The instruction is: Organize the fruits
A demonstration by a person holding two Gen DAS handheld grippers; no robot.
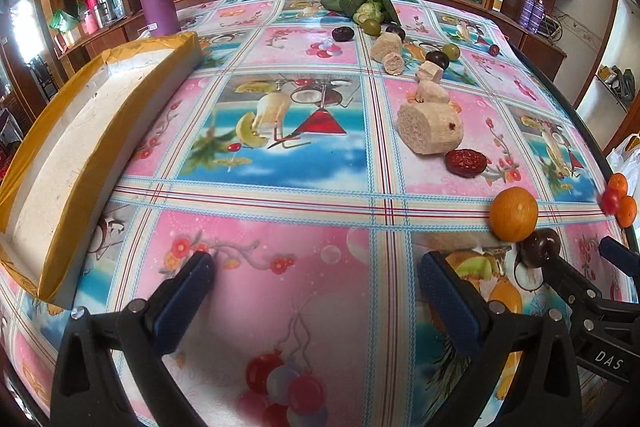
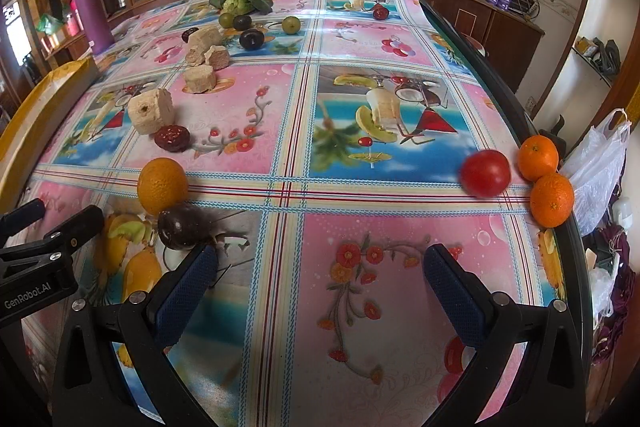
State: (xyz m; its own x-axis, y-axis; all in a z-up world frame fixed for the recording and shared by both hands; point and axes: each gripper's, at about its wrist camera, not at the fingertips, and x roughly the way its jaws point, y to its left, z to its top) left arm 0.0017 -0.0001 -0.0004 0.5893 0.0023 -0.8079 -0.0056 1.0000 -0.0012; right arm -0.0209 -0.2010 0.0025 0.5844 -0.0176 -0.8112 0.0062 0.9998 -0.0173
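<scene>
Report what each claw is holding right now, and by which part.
Nothing is held. The left claw and right claw are both open over the tablecloth, with only cloth between their fingers.

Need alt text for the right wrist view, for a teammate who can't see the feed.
The open right gripper hovers empty over a fruit-print tablecloth. A dark plum and an orange lie by its left finger; a tomato and two oranges sit at the table's right edge.
</scene>
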